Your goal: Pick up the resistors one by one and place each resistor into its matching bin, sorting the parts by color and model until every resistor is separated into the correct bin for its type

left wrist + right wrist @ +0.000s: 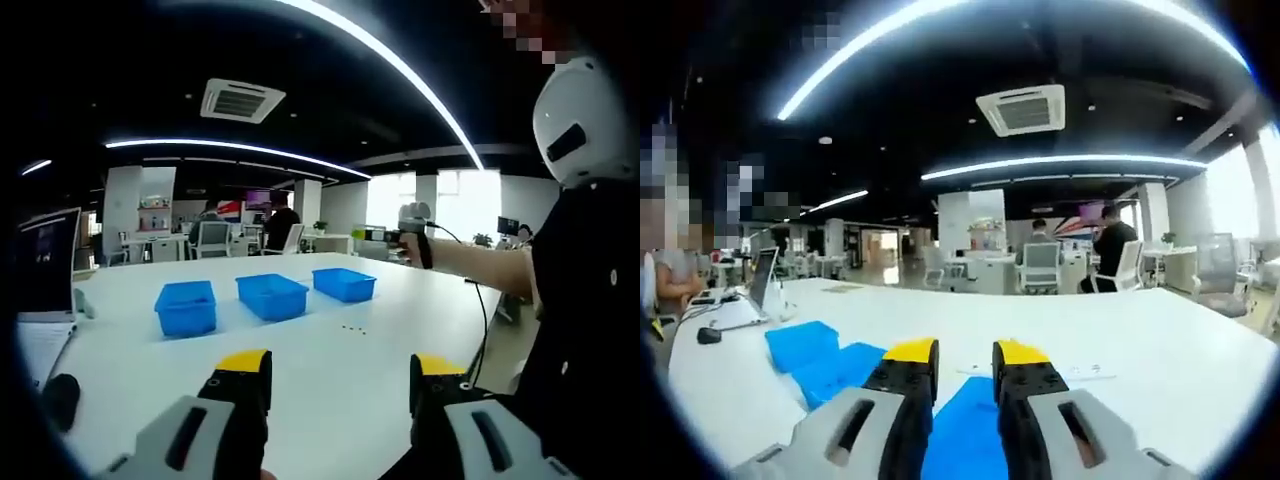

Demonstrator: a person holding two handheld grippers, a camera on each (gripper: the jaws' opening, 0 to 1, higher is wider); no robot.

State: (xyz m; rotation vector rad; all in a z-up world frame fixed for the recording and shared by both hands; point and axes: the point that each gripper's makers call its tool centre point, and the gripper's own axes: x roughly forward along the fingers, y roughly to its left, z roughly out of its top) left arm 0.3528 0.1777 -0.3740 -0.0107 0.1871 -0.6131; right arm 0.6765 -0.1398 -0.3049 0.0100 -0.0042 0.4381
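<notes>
Three blue bins stand in a row on the white table: left bin, middle bin, right bin. Several tiny resistors lie loose on the table just in front of the right bin. My left gripper is held low over the near table edge, jaws wide open and empty. A person's outstretched hand holds the right gripper up beyond the bins. In the right gripper view my right gripper hovers over a blue bin, jaws narrowly apart with nothing between them. Small specks, probably the resistors, lie to its right.
A laptop with papers and a dark mouse sit at the table's left end. The person's dark sleeve and body fill the right side, with a cable hanging from the arm. Office chairs, desks and seated people stand behind the table.
</notes>
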